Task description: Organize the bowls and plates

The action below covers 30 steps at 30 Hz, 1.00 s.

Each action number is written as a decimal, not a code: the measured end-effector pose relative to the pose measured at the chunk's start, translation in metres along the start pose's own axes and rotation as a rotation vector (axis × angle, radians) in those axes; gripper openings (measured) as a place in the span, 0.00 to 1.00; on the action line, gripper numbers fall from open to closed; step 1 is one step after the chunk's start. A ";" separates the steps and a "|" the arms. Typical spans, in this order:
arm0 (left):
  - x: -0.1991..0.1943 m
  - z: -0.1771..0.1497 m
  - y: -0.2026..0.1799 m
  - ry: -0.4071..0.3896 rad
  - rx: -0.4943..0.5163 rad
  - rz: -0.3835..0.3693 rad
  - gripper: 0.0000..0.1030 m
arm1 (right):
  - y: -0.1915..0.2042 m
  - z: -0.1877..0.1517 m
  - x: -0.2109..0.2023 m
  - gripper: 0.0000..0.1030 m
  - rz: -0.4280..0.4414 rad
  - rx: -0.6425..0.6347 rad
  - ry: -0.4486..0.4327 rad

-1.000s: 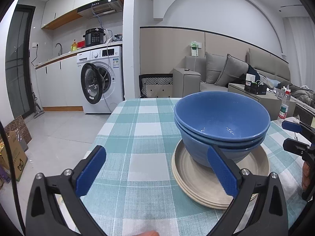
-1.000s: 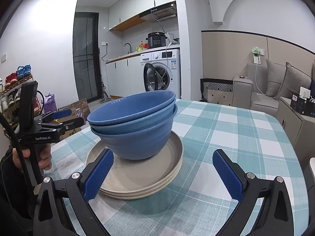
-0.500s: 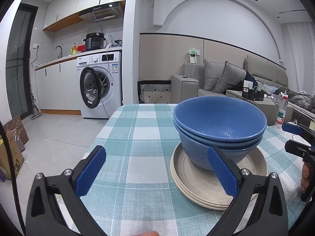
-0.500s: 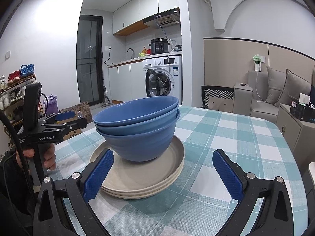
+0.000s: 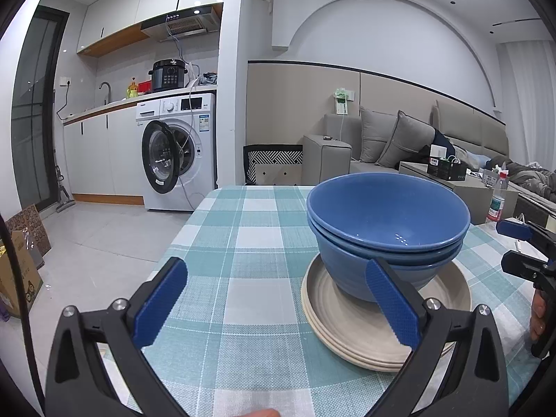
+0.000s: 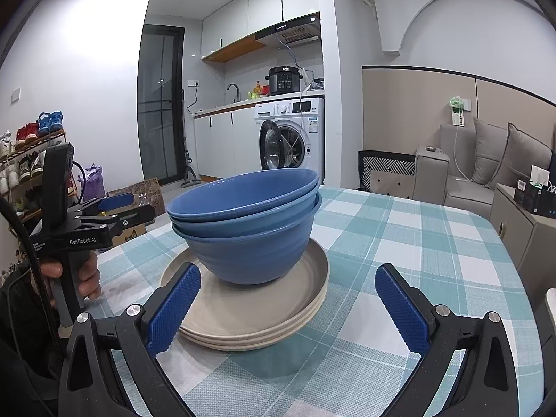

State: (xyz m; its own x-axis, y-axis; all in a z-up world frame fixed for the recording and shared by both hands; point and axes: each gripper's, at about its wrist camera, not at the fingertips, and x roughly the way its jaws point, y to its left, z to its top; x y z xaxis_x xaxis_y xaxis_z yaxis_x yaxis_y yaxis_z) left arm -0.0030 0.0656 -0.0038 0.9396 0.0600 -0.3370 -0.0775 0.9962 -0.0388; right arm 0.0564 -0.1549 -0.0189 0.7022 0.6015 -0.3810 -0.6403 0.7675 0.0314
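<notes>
Left gripper point(image 5: 276, 304) spread wide, empty, hovering over the teal-and-white checked tablecloth point(image 5: 243, 243); its right blue pad overlaps the bowl stack in view, contact unclear. Right gripper point(image 6: 288, 304) also wide apart, holding nothing, low in front of the stack. Three nested blue ceramic bowls point(image 6: 248, 229) sit upright on a stack of beige round plates point(image 6: 257, 309), near the table's middle. Top bowl tilted slightly in the nest
</notes>
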 end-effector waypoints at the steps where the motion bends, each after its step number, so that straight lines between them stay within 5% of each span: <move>1: 0.000 0.000 0.000 0.000 0.000 0.000 1.00 | 0.000 0.000 0.000 0.99 -0.001 -0.001 0.001; 30: 0.000 0.001 -0.001 -0.004 0.006 -0.002 1.00 | 0.002 0.000 0.002 0.99 0.002 -0.003 0.004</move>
State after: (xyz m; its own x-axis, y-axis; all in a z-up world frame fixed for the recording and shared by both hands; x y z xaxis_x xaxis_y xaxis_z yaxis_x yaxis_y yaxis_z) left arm -0.0026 0.0645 -0.0024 0.9410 0.0587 -0.3332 -0.0740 0.9967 -0.0334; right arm 0.0566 -0.1517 -0.0194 0.6999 0.6017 -0.3848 -0.6422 0.7660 0.0296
